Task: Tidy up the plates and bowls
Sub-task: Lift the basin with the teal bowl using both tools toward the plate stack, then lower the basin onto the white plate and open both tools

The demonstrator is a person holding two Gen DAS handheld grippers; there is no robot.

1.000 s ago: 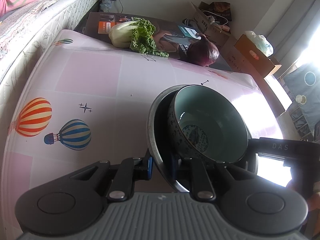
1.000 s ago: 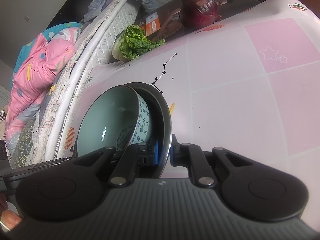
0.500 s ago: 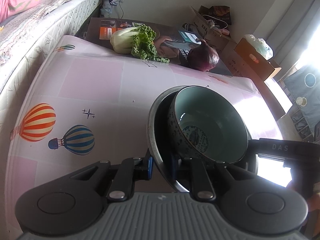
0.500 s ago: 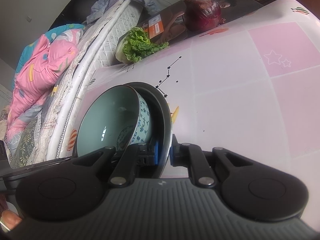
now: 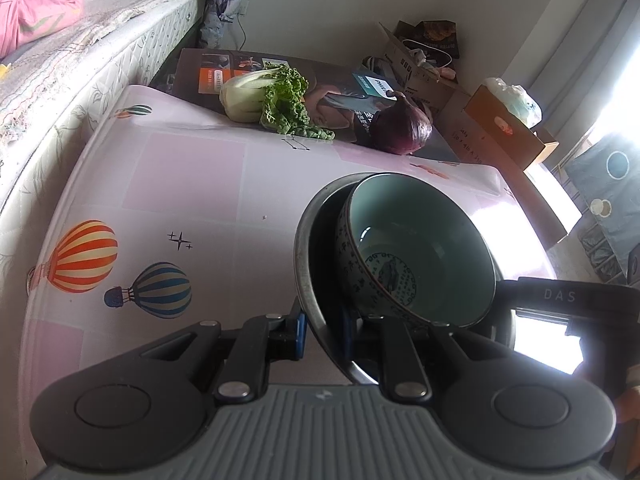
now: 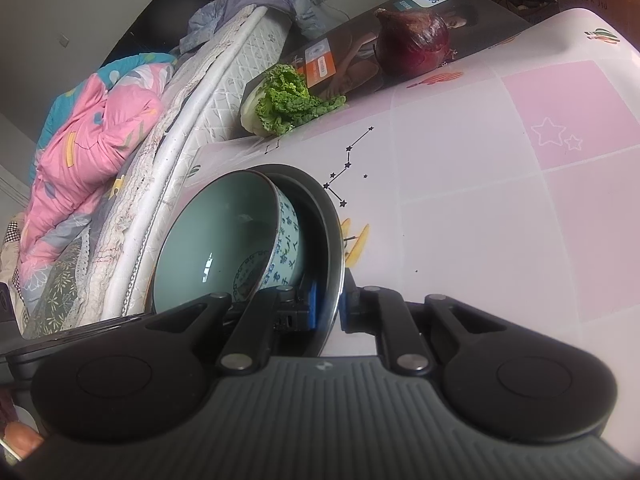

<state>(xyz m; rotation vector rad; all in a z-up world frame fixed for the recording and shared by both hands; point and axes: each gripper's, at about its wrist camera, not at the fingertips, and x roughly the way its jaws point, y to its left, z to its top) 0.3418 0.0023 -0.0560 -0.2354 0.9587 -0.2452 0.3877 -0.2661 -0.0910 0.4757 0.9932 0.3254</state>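
A dark metal plate (image 5: pixel 306 248) with a celadon bowl (image 5: pixel 424 248) resting in it is held off the pink table (image 5: pixel 192 184). My left gripper (image 5: pixel 322 326) is shut on the plate's rim at one side. My right gripper (image 6: pixel 328 310) is shut on the rim at the opposite side, where the plate (image 6: pixel 330 232) and the bowl (image 6: pixel 216 236) show again. The bowl has blue script on its outside and a round emblem inside. The other gripper's body shows at the edge of each view.
A leafy cabbage (image 5: pixel 268 98) and a red onion (image 5: pixel 402 128) sit at the table's far edge against a printed box (image 5: pixel 344 92). A mattress (image 5: pixel 80 64) runs along the left side. Cardboard boxes (image 5: pixel 508 128) stand on the floor beyond.
Both grippers have carried the plate and bowl a little back from the cabbage and onion; the table pattern has slid toward the far side. The grips have not changed.
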